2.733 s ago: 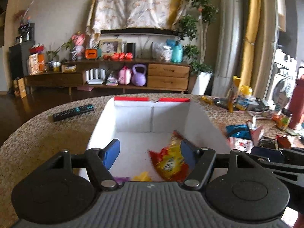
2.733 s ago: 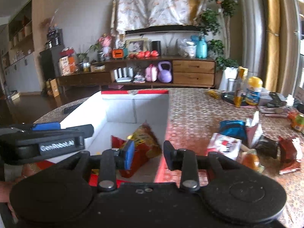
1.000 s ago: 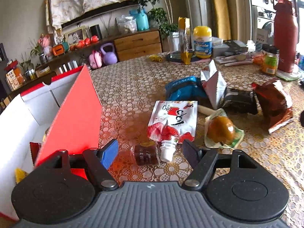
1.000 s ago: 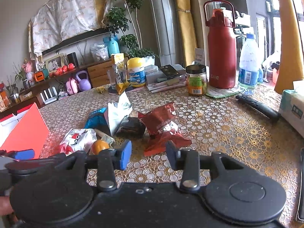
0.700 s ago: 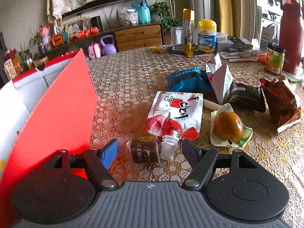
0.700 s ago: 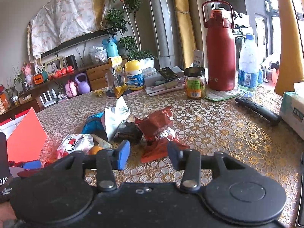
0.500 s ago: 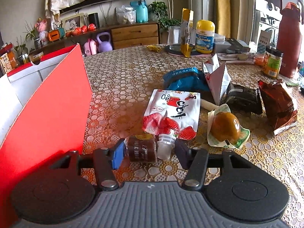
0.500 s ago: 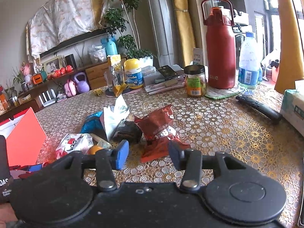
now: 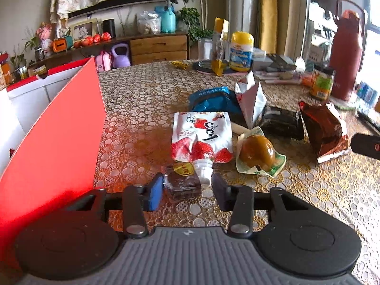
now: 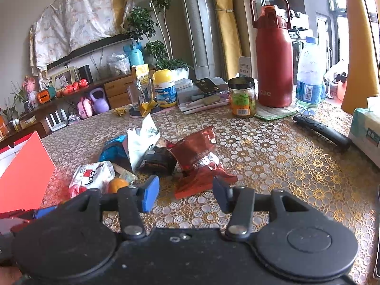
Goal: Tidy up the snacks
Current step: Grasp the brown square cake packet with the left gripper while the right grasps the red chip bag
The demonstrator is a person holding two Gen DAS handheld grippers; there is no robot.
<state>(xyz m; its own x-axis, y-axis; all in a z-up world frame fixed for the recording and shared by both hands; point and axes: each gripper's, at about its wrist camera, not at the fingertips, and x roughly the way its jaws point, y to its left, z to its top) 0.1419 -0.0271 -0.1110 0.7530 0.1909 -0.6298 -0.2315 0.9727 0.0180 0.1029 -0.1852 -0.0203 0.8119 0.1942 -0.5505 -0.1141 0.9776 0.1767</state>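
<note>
The left claw [image 9: 187, 191] is closing around a small dark brown snack packet [image 9: 182, 184] that lies on the tabletop [image 9: 147, 109] between its pads; the blue left pad looks to touch the packet, while the right pad stands apart beside a white spout. Just beyond lies a strawberry pouch [image 9: 201, 133]; the red box flap [image 9: 57, 147] rises to its left. The right claw [image 10: 185, 193] is opening, gripping nothing, over the near edge of a red foil bag [image 10: 197, 161].

Small dark-brown wrapped snack [image 9: 181, 185] lies flat beside strawberry pouch [image 9: 201, 134].
</note>
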